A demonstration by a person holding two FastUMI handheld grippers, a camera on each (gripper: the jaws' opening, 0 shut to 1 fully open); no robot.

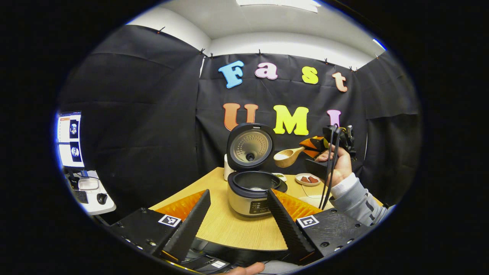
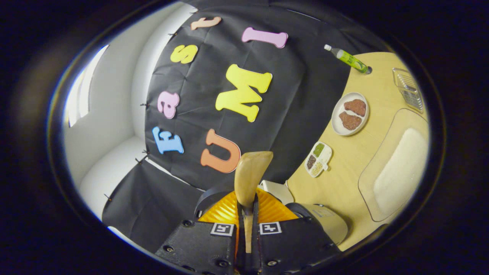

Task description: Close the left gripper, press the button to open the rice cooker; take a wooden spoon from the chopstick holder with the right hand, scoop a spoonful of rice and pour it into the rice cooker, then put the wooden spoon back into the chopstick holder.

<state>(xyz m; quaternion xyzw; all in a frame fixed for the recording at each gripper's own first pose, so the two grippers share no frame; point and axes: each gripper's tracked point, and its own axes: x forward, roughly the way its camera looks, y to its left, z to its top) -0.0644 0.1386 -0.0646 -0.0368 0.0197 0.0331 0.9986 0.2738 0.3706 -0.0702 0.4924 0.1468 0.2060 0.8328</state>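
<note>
Your right gripper (image 1: 320,147) is clamping the wooden spoon (image 1: 287,156) beside the open rice cooker (image 1: 254,188). Your left gripper (image 1: 237,217) is hanging open-fingered.

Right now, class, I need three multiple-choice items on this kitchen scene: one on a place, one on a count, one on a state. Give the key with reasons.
1. Where is the wooden spoon?
A. in the pot
B. held up right of the lid, above the pot
C. flat on the table

2. How many brown pieces lie on the round plate?
A. two
B. four
C. none

3. The rice cooker lid is:
A. shut
B. removed
C. standing open

Key: B, the right gripper fingers clamp its handle in the air; A, two pieces show; C, the lid stands upright above the pot.
</note>
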